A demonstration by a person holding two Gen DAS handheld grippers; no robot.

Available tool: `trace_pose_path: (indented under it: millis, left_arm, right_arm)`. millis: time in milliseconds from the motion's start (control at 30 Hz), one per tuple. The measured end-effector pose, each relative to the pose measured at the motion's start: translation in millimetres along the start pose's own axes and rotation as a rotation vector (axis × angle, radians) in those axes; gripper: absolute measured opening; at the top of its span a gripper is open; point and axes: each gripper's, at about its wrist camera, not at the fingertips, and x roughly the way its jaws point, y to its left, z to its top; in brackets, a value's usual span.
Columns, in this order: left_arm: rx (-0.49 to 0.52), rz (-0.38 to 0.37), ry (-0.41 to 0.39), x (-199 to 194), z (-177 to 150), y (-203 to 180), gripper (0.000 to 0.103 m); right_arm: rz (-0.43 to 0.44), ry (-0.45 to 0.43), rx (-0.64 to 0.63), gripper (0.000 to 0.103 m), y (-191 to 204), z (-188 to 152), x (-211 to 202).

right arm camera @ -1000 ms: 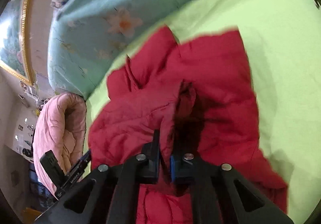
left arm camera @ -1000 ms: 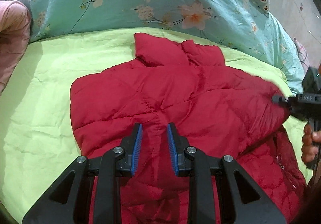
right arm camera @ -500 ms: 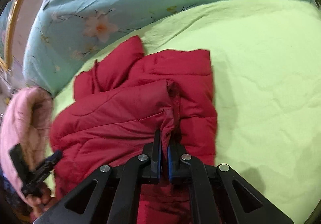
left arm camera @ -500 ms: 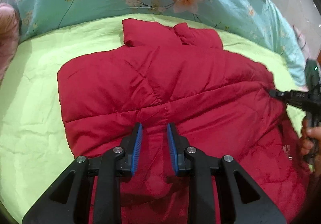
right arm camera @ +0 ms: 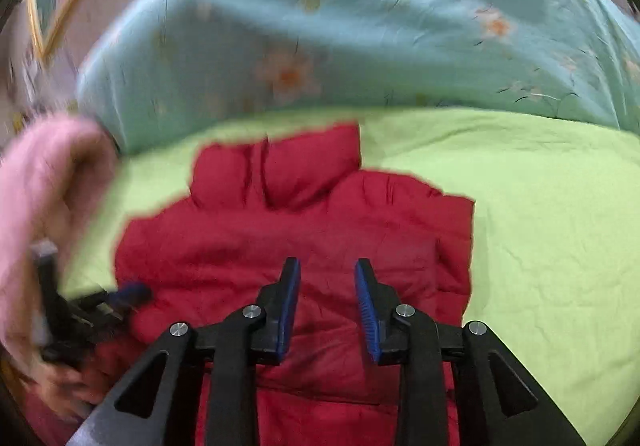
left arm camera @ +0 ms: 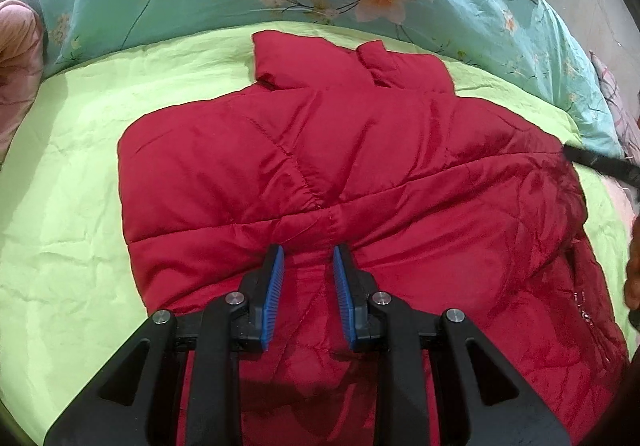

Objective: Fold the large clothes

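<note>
Both the left gripper (left arm camera: pixel 308 278) and right gripper (right arm camera: pixel 327 298) hang open over the red jacket (left arm camera: pixel 340 174) on the green sheet (left arm camera: pixel 60 226), and its puffy fold could spring back unpinned.

Both wrist views close above the red jacket (left arm camera: pixel 360 174), the right seemingly blurred.

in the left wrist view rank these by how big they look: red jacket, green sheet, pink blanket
1. red jacket and green sheet: too close to rank; the jacket hides part of the sheet.
2. pink blanket: smallest, cut off at the edge.
</note>
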Motion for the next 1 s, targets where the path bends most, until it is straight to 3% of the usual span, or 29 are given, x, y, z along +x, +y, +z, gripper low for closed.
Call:
trace_pose_path:
  millis: [200,367,833,1000]
  left_arm:
    - [-0.001,-0.005,-0.007,4,-3,5,0.024]
    - [-0.019,-0.028,-0.013,8,-7,12,0.024]
    - [-0.013,-0.032,0.007,8,-4,13,0.024]
    - [-0.026,-0.001,-0.002,-20,-11,16,0.026]
  right_arm:
    - [-0.035,0.132,0.053,0.026,-20,-20,57]
    - [-0.022,0.122,0.066,0.026,-26,-29,75]
    - [0.022,0.143,0.084,0.026,-33,-30,80]
    - [0.056,0.111,0.161,0.029,-39,-32,48]
